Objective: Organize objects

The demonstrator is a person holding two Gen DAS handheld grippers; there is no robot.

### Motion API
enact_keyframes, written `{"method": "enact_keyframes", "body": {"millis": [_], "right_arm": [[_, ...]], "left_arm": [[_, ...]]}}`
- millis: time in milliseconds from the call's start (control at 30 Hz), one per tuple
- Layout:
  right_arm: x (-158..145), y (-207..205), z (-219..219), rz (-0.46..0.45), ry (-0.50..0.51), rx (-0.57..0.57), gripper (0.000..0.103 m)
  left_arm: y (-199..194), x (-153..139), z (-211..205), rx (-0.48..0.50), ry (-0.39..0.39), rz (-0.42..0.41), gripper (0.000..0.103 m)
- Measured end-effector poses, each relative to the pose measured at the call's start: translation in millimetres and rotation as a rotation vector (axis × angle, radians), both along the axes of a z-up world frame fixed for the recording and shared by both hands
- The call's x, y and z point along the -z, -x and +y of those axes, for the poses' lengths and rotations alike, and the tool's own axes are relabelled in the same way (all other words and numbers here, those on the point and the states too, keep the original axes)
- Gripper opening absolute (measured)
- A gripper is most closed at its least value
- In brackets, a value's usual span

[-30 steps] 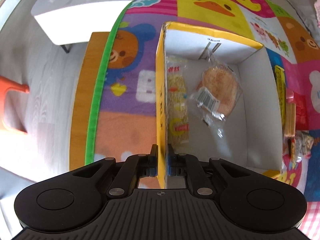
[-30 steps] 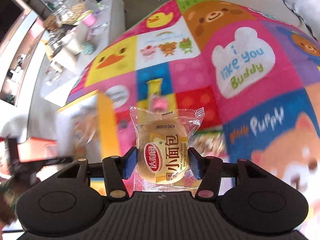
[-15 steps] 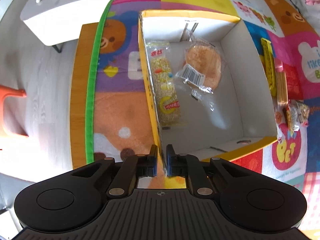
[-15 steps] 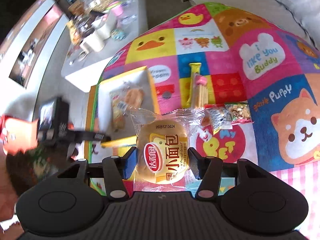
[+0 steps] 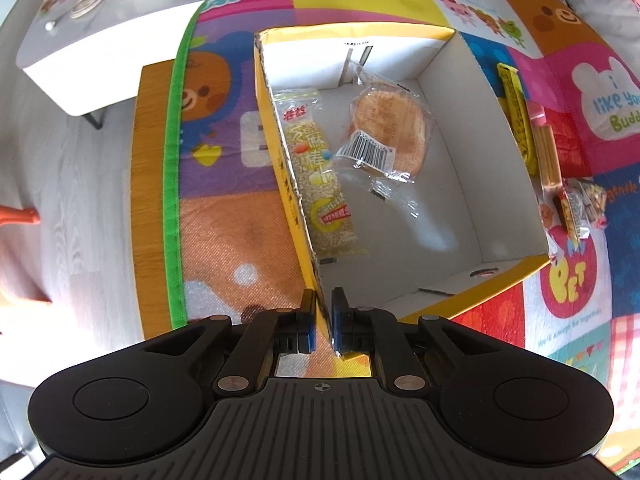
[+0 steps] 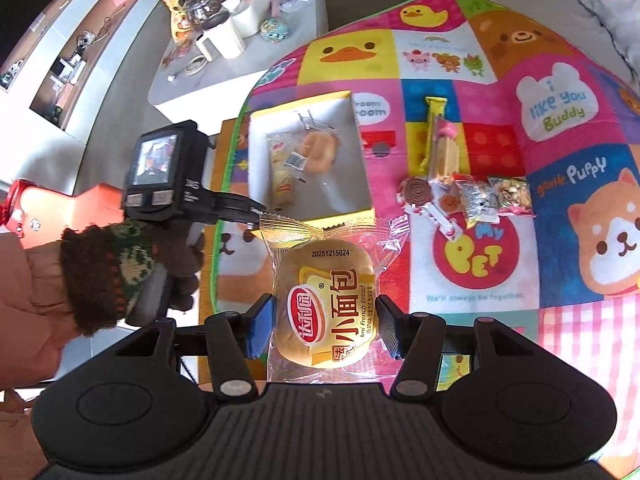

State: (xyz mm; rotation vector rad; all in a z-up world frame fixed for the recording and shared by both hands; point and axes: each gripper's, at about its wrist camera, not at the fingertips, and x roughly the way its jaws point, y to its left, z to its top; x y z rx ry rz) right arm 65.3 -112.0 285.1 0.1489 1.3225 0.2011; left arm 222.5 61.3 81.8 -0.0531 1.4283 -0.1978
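1. Left wrist view: the left gripper (image 5: 323, 320) sits at the lower centre of the frame, its jaws narrowed tight on the near corner of the box (image 5: 508, 276) wall. Judged purpose: to steady the box while items go in.
2. The box occupies the centre of that frame, open upward. Inside lie a long snack pack (image 5: 320, 176) along the left wall and a round pastry (image 5: 386, 132) in clear wrap beside it, partly overlapping. The right half of the floor is bare.
3. Right wrist view: the right gripper (image 6: 324, 326) holds a wrapped bun (image 6: 328, 312) at lower centre, pads pressing its two sides, jaws at middling width. The bun hangs above the mat (image 6: 560, 240), short of the box's near edge in the frame.
4. A gloved hand (image 6: 120, 276) at the left of that frame carries the left gripper.
5. Loose snacks (image 6: 472, 196) and a yellow bar (image 6: 432, 136) lie on the mat right of the box, not yet sorted.
6. Judgement: the bun is bound for the bare half of the box; the corner grip leaves the opening clear.
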Motion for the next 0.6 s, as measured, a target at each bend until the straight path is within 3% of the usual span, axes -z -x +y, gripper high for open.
{"method": "enact_keyframes", "body": {"millis": [600], "right_arm": [[-1,-31,40,-0.003,-0.018,-0.051,0.054]], "left_arm": [[2,0,21,-0.036,0.058,-0.006,0.010]]}}
